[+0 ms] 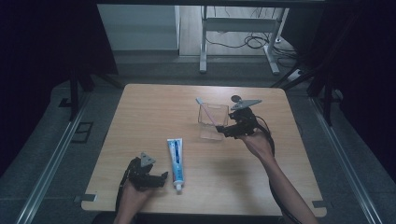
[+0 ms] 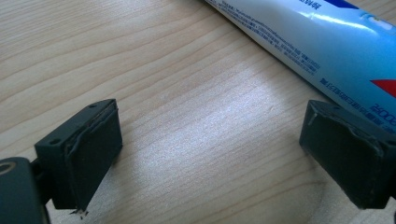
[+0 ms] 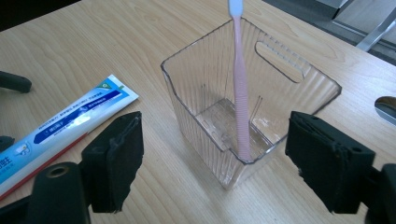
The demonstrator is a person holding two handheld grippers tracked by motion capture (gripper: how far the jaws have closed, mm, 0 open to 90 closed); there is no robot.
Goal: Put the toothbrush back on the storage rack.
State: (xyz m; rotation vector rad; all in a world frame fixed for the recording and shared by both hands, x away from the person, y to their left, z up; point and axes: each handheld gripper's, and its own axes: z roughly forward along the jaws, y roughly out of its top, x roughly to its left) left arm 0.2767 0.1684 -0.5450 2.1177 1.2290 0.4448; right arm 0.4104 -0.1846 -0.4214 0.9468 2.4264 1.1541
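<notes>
The right tongs (image 3: 215,158) stand open with nothing between the pads, just in front of a clear ribbed plastic box (image 3: 212,121) at the centre of the right gripper view; in the high view the right tongs (image 1: 223,130) sit right of centre, hard against the box (image 1: 212,122). A pink toothbrush (image 3: 240,98) stands in the box, its foot on the box floor near the front corner, its white head leaning up past the far rim to the top edge of that frame; from above, the toothbrush (image 1: 208,111) slants toward the upper left. The left tongs (image 2: 210,154) are open too, empty, pads apart over bare wood, with a blue and white toothpaste tube (image 2: 317,42) just beside the right-hand pad. In the high view the left tongs (image 1: 163,177) lie at lower left of centre, and the tube (image 1: 176,163) lies flat on the counter (image 1: 140,121) just to their right, cap toward the bottom edge.
</notes>
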